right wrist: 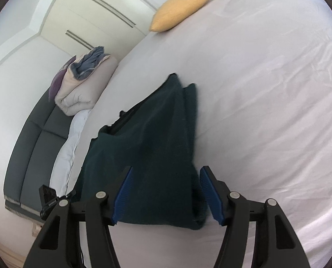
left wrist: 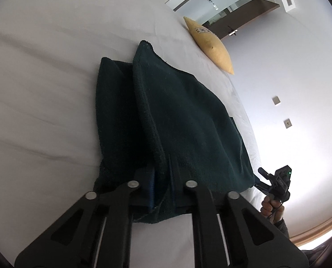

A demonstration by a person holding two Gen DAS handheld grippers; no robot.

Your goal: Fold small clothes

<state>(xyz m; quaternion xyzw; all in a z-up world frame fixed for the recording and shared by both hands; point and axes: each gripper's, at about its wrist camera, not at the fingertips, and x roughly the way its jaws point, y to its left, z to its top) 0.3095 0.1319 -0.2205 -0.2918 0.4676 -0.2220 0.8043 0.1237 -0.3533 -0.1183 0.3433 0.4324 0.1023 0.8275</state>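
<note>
A dark green fleece garment lies partly folded on the white bed sheet. My left gripper is shut on the garment's near edge, its fingertips buried in the cloth. In the right wrist view the same garment lies between the blue pads of my right gripper. The jaws stand wide apart with cloth between them and do not pinch it. The right gripper also shows in the left wrist view, held in a hand at the garment's far side.
A yellow pillow lies at the bed's far edge, also in the right wrist view. A folded beige duvet with a blue cloth on it sits on a dark bench beside the bed.
</note>
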